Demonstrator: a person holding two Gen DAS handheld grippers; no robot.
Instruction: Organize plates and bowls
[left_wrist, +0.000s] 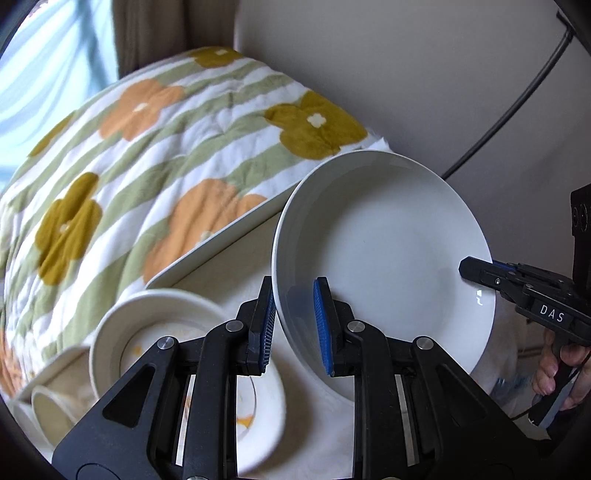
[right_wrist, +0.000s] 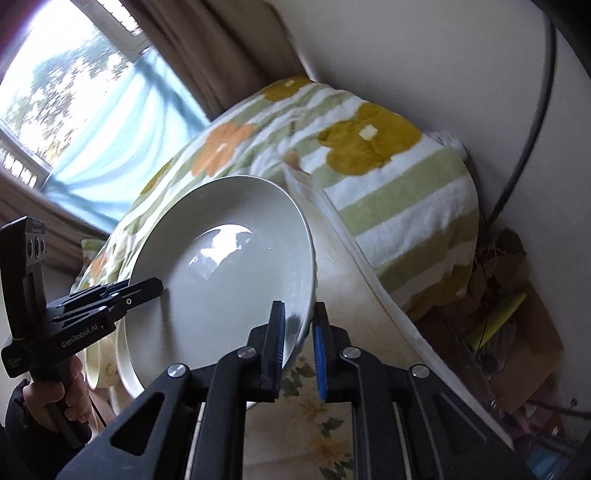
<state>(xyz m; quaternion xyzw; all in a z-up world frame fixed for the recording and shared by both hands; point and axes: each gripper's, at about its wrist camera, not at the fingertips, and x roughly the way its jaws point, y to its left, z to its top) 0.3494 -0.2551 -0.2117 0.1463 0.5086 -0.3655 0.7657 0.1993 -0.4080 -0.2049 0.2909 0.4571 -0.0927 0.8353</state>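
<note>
A large white plate (left_wrist: 388, 258) is held tilted in the air between both grippers. My left gripper (left_wrist: 295, 325) is shut on its near rim, one blue pad on each face. My right gripper (right_wrist: 299, 343) is shut on the opposite rim of the same plate (right_wrist: 229, 273). Each gripper shows in the other's view: the right one (left_wrist: 476, 269) at the plate's far edge, the left one (right_wrist: 147, 288) at its left edge. Below the plate lie a cream bowl (left_wrist: 159, 332) and a flower-printed plate (left_wrist: 258, 406) on the table.
A white tray edge (left_wrist: 207, 251) runs along the table's far side. Behind it is a bed with a flowered green-striped blanket (left_wrist: 166, 147). A small cup (left_wrist: 51, 410) stands at the lower left. A black cable (left_wrist: 517, 103) hangs on the wall. Clutter lies on the floor (right_wrist: 509, 317).
</note>
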